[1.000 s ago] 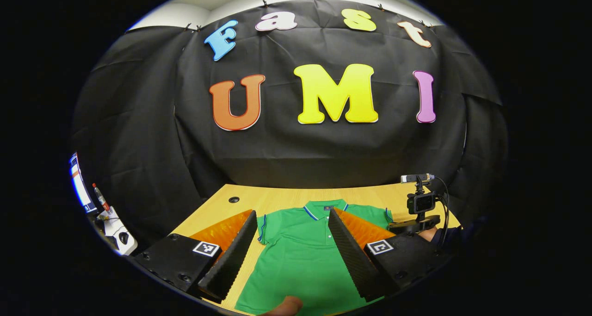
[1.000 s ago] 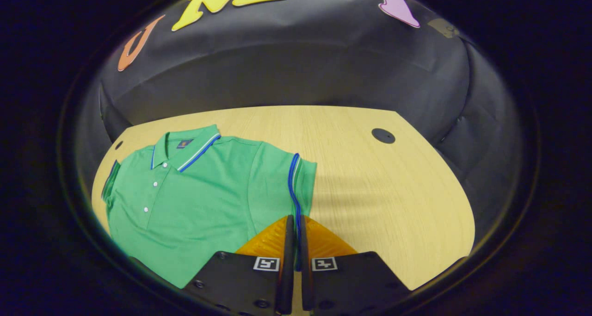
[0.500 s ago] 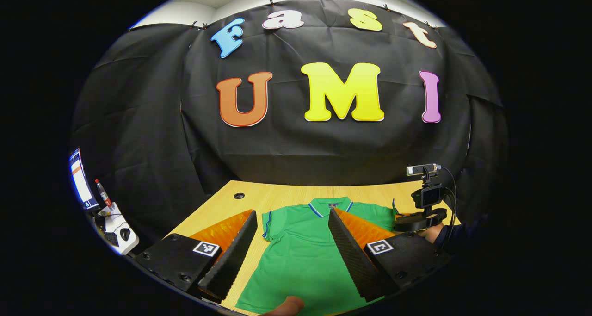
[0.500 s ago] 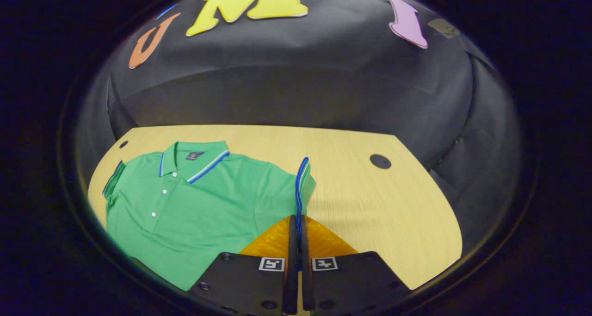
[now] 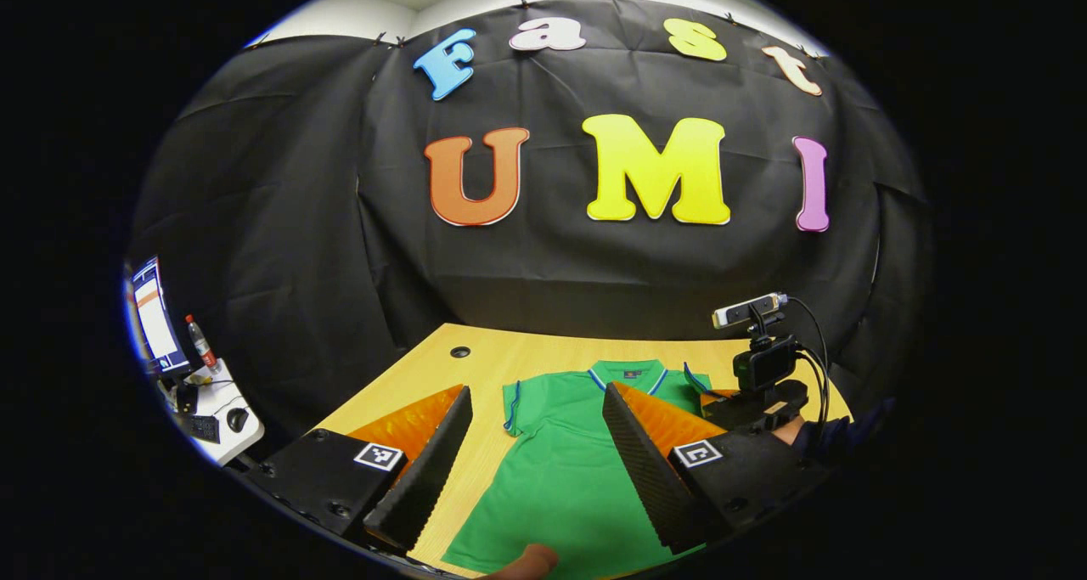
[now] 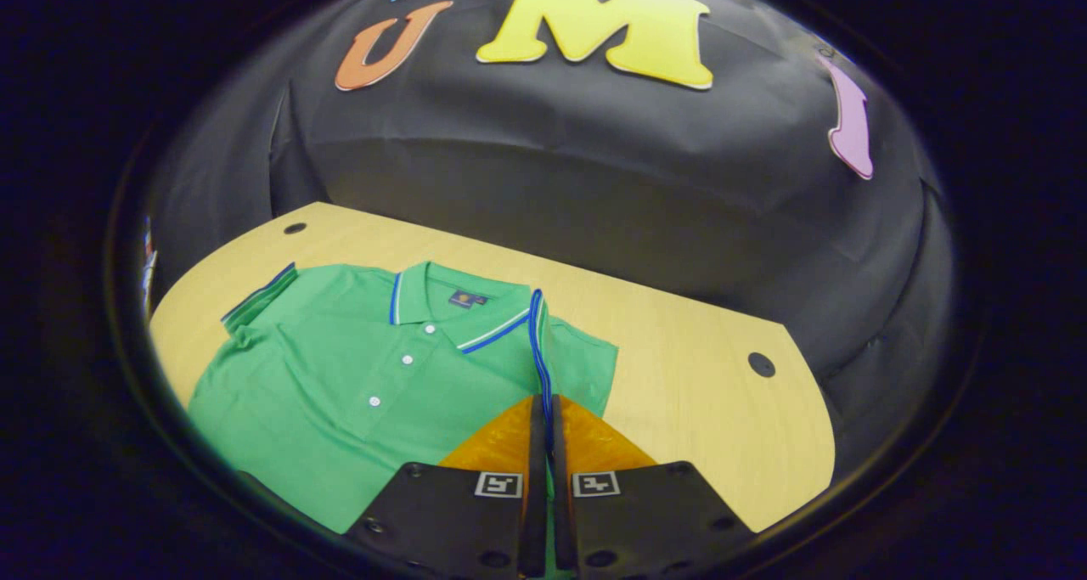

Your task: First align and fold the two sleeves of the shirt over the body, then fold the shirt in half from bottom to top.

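The right gripper (image 6: 543, 410) pinches the green polo shirt's blue-trimmed sleeve (image 6: 537, 342); lay it flat across the body. The left gripper (image 5: 531, 444) waits open.

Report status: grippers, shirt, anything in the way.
Right gripper jaws shut on sleeve cuff, lifted over green shirt. Left gripper jaws open above shirt. Nothing in the way.

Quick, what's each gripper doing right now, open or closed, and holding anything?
Left gripper: open, holding nothing, above the shirt.
Right gripper: closed on the shirt's sleeve, pinched at its blue-trimmed cuff.
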### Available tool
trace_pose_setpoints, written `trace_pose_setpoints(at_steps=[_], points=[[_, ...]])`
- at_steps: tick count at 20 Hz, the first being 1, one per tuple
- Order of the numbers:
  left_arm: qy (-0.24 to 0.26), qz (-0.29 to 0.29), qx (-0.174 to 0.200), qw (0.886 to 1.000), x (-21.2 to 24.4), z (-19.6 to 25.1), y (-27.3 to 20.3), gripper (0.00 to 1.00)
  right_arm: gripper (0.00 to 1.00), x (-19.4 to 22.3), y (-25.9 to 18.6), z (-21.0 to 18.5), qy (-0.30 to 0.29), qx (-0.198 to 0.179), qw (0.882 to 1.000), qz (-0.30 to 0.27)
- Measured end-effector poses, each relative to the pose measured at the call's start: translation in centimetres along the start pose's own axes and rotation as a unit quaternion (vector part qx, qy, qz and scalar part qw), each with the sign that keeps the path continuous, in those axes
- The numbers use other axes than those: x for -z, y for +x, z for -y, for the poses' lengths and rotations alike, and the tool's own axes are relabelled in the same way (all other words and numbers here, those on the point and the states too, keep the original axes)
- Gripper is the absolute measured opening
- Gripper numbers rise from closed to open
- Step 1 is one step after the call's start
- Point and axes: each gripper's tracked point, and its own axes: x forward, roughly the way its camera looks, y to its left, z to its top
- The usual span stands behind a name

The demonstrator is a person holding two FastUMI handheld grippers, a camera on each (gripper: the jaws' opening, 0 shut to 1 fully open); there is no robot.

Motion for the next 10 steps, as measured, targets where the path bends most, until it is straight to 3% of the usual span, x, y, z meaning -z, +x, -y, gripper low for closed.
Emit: trace_pose_setpoints(at_steps=[8,10], points=[[-0.010,-0.013,-0.014,1.000,1.2,-3.1,-0.3,0.99,0.10,2.0,-0.4,-3.0,0.002,-0.006,1.000,-0.023],[-0.009,-0.021,-0.010,1.000,1.8,-3.6,-0.1,0.99,0.25,1.7,-1.0,-2.7,0.005,0.001,1.000,-0.021]])
